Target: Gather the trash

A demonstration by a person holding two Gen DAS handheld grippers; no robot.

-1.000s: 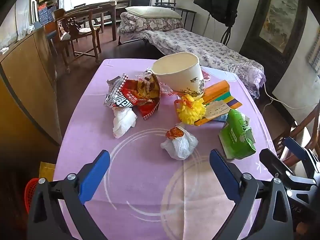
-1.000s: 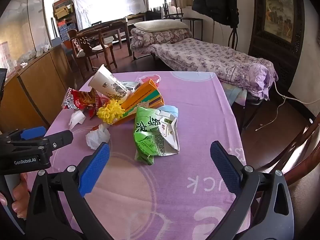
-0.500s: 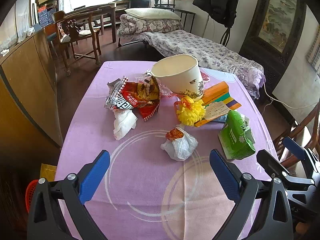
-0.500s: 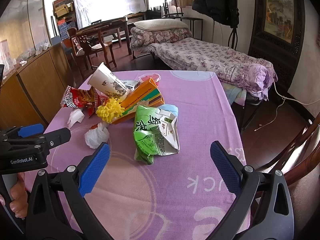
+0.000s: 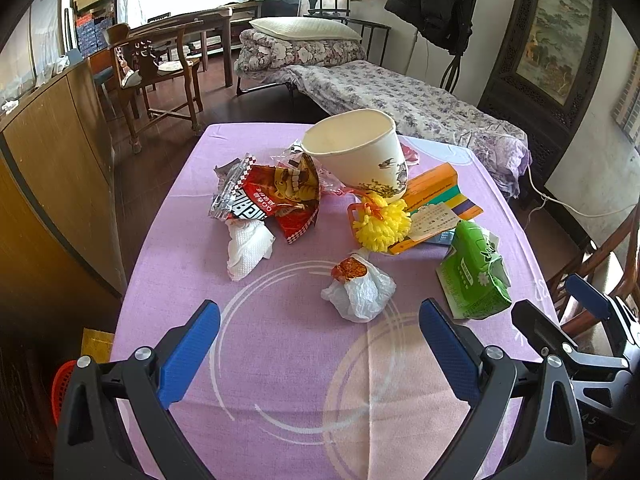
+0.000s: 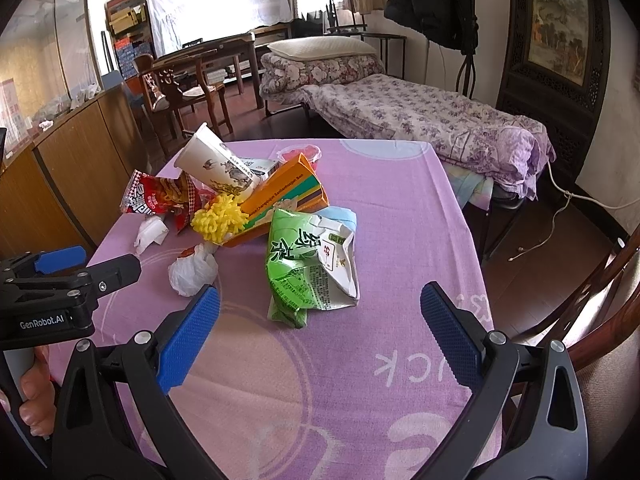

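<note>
Trash lies on the purple tablecloth [image 5: 280, 360]: a white knotted plastic bag [image 5: 360, 292] [image 6: 192, 274], a crumpled white tissue [image 5: 248, 248], a red snack wrapper [image 5: 276, 200] [image 6: 158, 200], a tipped paper cup [image 5: 360, 156] [image 6: 216, 164], a yellow pom-pom [image 5: 384, 224] [image 6: 220, 220], an orange box [image 5: 436, 196] [image 6: 288, 196] and a green packet [image 5: 472, 276] [image 6: 308, 264]. My left gripper [image 5: 320, 352] is open and empty, just short of the plastic bag. My right gripper [image 6: 320, 332] is open and empty, just short of the green packet.
A wooden cabinet [image 5: 48, 168] runs along the table's left side. A red basket [image 5: 60, 384] shows on the floor at the lower left. A wooden chair [image 6: 600, 320] stands at the table's right. A bed [image 6: 420, 108] lies beyond the far edge.
Both grippers have eased slightly forward and lower towards the trash; the items sit a little closer in view. Both stay open. Nothing on the table has moved.
</note>
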